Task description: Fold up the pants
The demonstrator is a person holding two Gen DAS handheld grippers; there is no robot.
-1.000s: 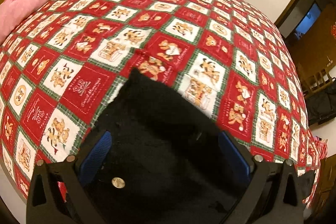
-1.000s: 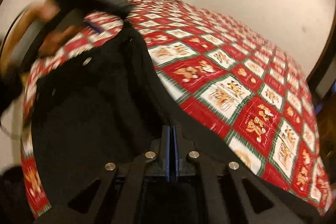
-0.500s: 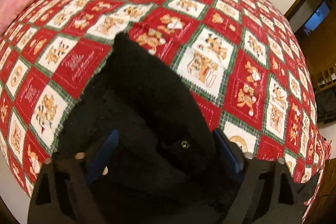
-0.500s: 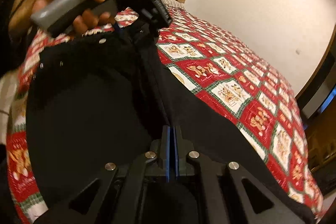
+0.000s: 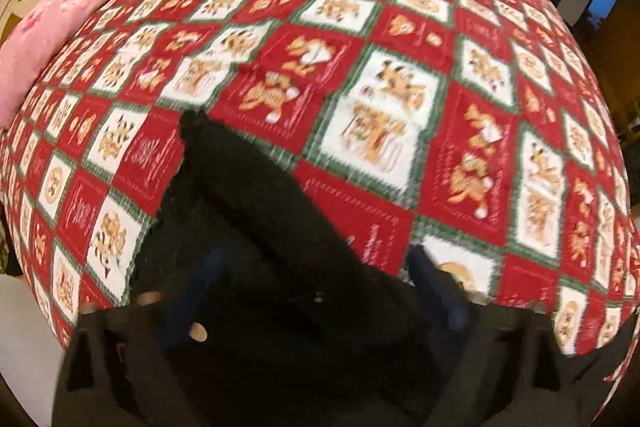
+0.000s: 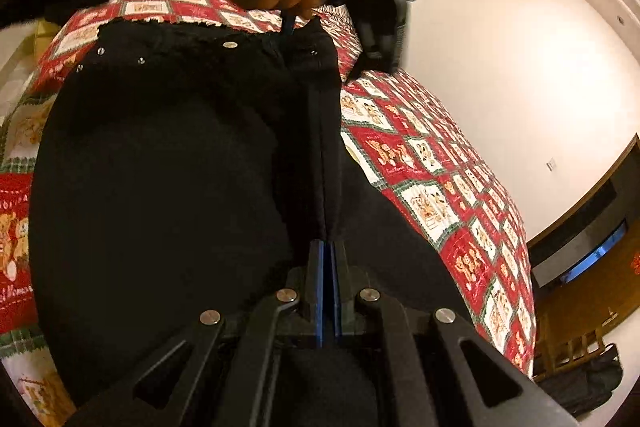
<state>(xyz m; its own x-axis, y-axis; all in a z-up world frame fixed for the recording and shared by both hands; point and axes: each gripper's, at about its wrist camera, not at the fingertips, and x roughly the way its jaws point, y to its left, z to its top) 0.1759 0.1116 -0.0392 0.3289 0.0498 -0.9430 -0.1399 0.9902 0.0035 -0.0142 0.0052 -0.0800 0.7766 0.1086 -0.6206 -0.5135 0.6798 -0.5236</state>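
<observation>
Left wrist: spread fingers (image 5: 312,291) straddle black pants (image 5: 260,227) on checkered quilt (image 5: 400,107); right fingers (image 6: 327,259) pinch pants.

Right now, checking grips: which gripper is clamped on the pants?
The right gripper, fingers pressed shut on the black pants; the left gripper has its fingers spread wide.

Your left gripper (image 5: 312,291) hangs wide open over the black pants (image 5: 260,211), which lie bunched on the red checked quilt (image 5: 400,99); pink pillow (image 5: 44,39) far left.
</observation>
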